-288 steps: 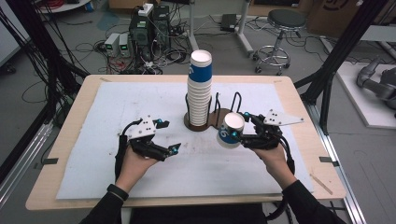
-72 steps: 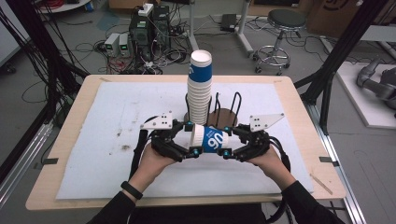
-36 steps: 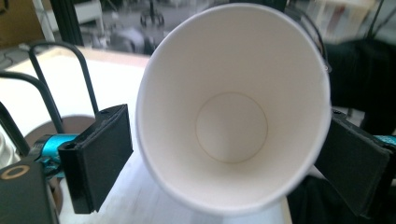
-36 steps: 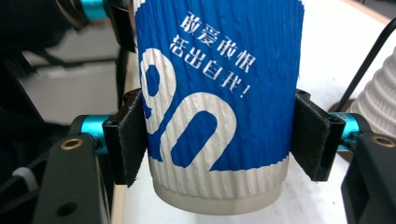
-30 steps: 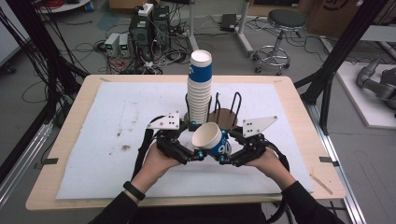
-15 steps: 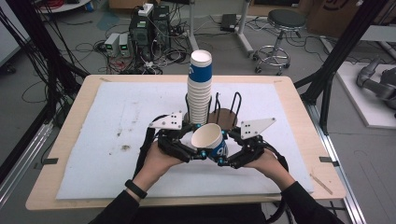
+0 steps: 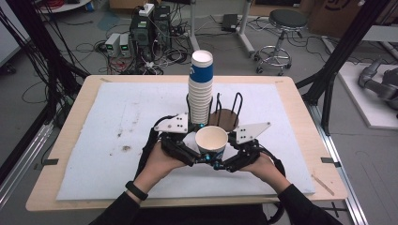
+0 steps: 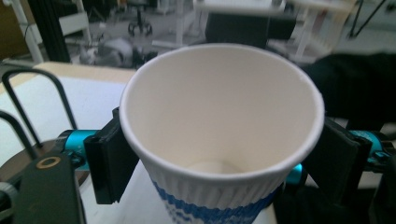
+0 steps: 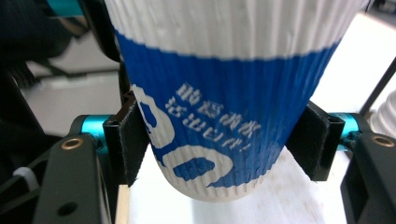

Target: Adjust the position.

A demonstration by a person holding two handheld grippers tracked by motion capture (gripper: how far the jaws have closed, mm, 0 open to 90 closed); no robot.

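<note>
**Cup gripped from both sides**

While both grippers meet above the table's near middle, the right gripper clamps the blue lower band of the cup, its jaws having just closed on it. The left gripper has its pads against the cup's white ribbed wall under the rim, jaws just eased wider. The cup is upright, mouth up. Just behind it rises the stack in the holder on the mat.
</note>
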